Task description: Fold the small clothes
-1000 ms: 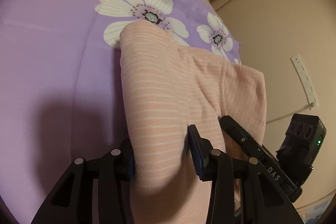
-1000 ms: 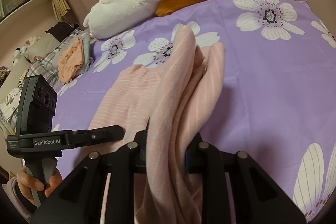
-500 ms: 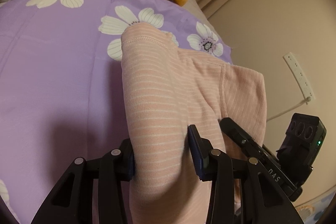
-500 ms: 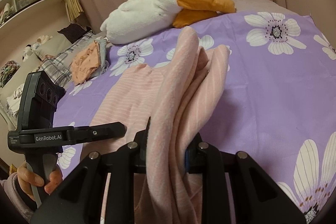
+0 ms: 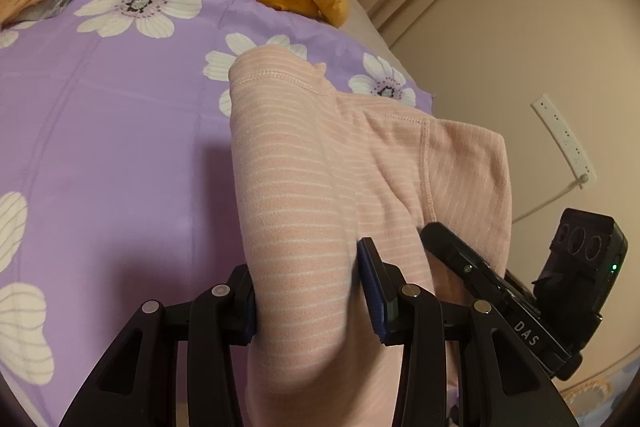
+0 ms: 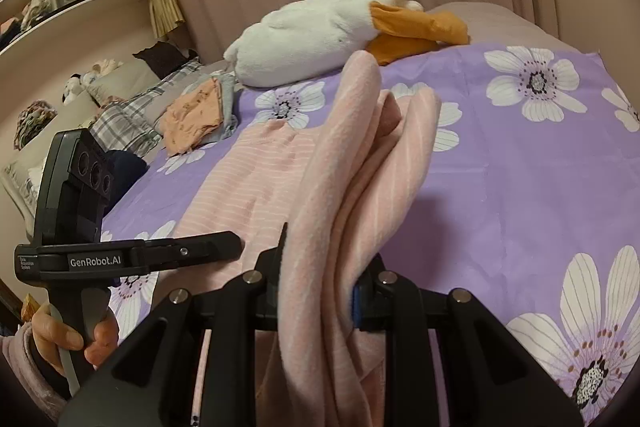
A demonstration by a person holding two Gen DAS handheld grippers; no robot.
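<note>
The pink striped garment (image 5: 316, 187) hangs lifted above the purple floral bedsheet (image 5: 100, 147), pinched at two spots: the left gripper (image 5: 308, 291) is clamped on one fold, the right gripper (image 6: 316, 291) on a bunched edge (several layers). Behind lies a white plush goose (image 6: 316, 31).

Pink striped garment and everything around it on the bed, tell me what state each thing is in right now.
Pink striped knit garment: gripped by both grippers, lifted and draped, its far end on the sheet.
Left gripper: shut on the garment.
Right gripper: shut on bunched folds.
Purple flowered bed sheet: spread flat.
White plush goose: lying on its side.
Orange folded cloth: lying on the bed.
</note>
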